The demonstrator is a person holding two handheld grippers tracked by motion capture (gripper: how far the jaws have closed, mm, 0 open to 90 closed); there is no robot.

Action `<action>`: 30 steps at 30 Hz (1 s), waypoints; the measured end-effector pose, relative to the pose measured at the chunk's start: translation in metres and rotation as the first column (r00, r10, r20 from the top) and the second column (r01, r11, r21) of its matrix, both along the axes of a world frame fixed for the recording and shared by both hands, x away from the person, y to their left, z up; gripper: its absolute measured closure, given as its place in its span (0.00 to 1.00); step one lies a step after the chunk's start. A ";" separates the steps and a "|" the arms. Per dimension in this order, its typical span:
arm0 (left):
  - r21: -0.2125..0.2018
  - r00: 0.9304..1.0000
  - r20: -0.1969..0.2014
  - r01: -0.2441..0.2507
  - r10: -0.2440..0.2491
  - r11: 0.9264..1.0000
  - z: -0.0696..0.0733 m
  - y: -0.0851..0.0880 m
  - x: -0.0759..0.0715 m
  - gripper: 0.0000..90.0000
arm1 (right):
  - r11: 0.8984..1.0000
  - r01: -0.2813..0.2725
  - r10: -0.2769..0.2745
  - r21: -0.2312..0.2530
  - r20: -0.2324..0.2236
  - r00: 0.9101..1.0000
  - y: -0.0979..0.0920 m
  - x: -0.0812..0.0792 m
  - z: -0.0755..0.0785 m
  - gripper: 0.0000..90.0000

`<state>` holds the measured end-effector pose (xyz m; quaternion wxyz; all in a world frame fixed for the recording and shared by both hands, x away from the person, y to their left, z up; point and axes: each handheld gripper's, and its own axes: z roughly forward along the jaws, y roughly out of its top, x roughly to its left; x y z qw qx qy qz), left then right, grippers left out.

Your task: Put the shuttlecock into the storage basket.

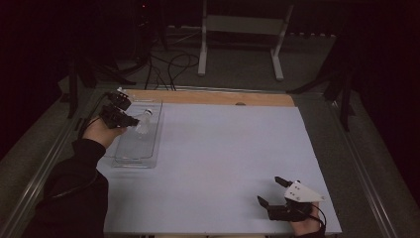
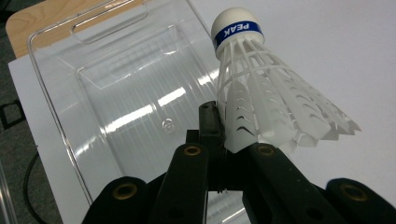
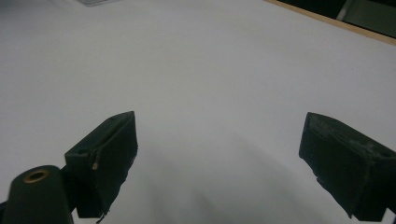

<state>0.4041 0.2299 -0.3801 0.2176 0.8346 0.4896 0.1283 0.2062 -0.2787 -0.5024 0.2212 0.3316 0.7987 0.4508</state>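
Right gripper (image 1: 274, 191): near table (image 1: 223, 148) front right corner, jaws spread wide, holding nothing.
Clear bin (image 1: 140, 148): at table's left edge, no contents visible.
Left gripper (image 1: 132, 120): clamped on shuttlecock (image 1: 143, 122) skirt, over bin's far end.
Progress: shuttlecock picked up; lowering and release into bin likely left.

- The surface (image 1: 223, 163) wears a pale sheet across nearly its whole top.
- A strip of bare wood (image 1: 213, 97) shows along its far edge.
- Beyond it, on the grey floor (image 1: 237, 74), stands a white metal frame (image 1: 242, 29) on two legs.
- Dark cables (image 1: 168, 64) loop over the floor just left of that frame.
- Black stand legs (image 1: 341, 84) rise at the far right, in shadow.
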 end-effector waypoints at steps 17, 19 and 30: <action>0.017 0.999 -0.021 -0.025 0.025 1.000 -0.035 -0.001 0.006 1.00 | 1.000 -0.001 0.001 0.002 -0.002 1.000 0.000 0.000 0.000 0.13; 0.008 0.999 -0.030 -0.020 0.021 1.000 -0.039 -0.002 0.006 1.00 | 1.000 -0.001 0.001 0.001 -0.001 1.000 0.000 0.000 0.000 0.13; -0.002 0.998 -0.061 -0.016 0.016 1.000 -0.054 -0.003 0.009 1.00 | 1.000 -0.001 0.001 0.000 -0.002 1.000 -0.001 0.000 0.000 0.13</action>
